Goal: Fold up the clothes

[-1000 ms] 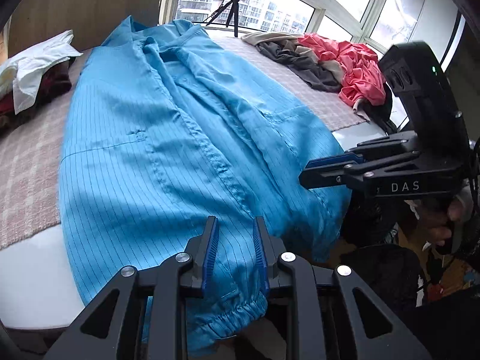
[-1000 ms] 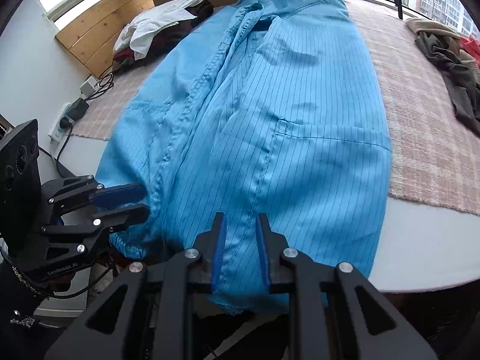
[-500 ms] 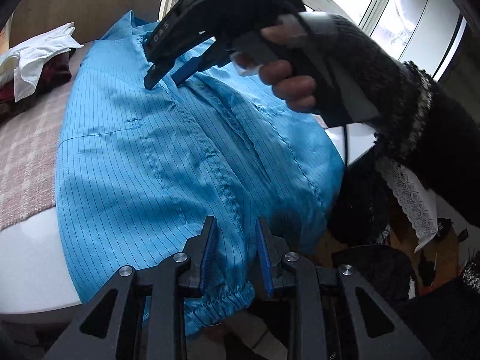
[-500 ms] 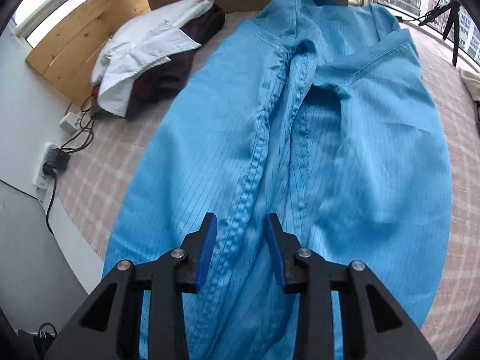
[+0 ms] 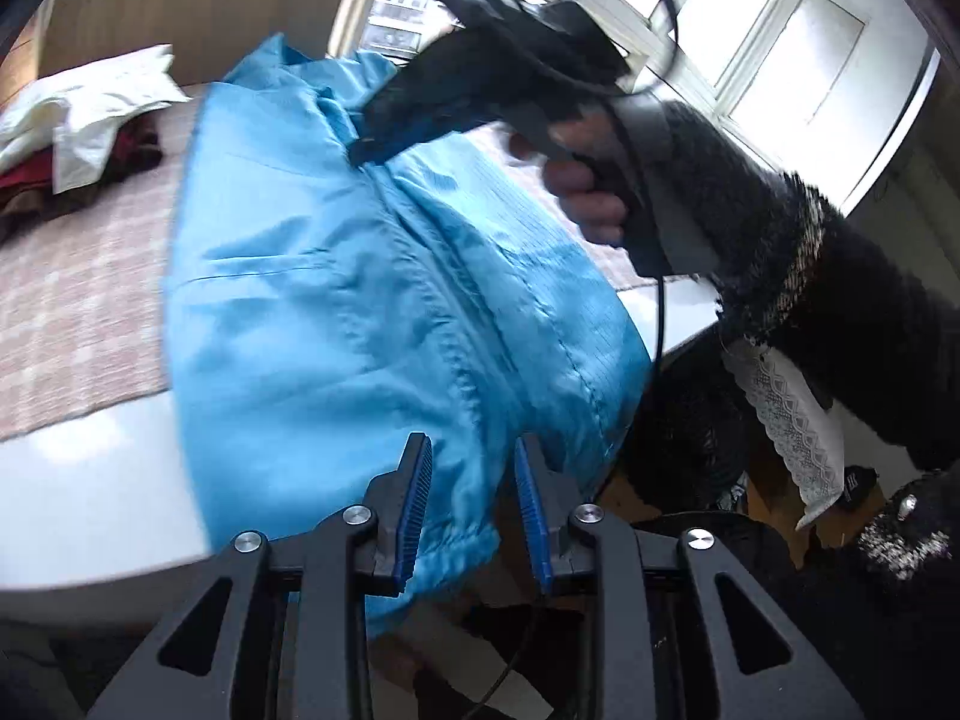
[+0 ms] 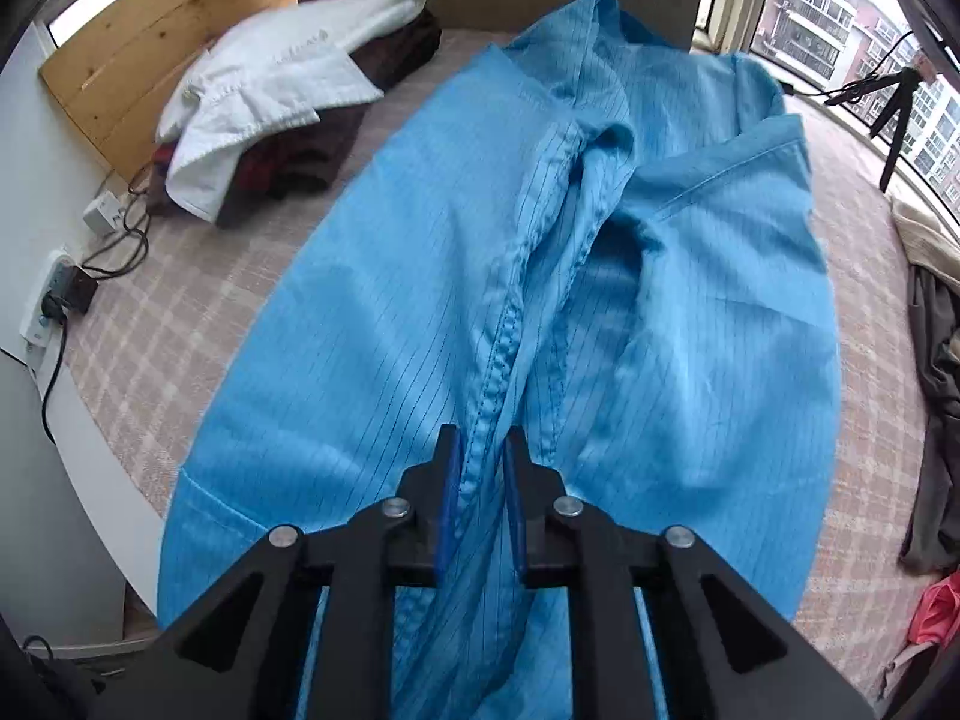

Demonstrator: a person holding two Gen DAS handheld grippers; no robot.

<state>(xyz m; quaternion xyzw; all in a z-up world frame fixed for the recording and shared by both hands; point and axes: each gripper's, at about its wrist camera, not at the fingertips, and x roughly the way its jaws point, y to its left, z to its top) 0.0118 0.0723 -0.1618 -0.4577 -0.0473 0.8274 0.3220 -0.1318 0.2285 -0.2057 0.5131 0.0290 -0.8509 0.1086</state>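
Since half a second ago: right tool narrowed onto the front placket seam of the blue garment, jaws now clamped on a raised ridge of that fabric; before, blue pads spread wider above the cloth. Seen from the left wrist view, same right tool pinching the garment well in from the near edge of the bed, gripped by a hand in a dark knitted sleeve with a lace cuff beneath. Left tool still released, pads apart, hovering at the garment's elastic hem just past the near edge of the bed; hem cloth between the pads, not squeezed. Much motion blur in that view.

Blue garment spread lengthwise down the middle of the bed, collar toward the far edge, hem draped over the near edge, fabric bunched into folds along the centre seam. Plaid pinkish cover under it. White shirt heaped on dark clothes near the far left corner, well apart from the blue garment. Grey and beige clothes along the right edge, a bit of pink cloth nearer the near right corner. Wall sockets with black cables off the left edge. Small tripod by the window at the far right.
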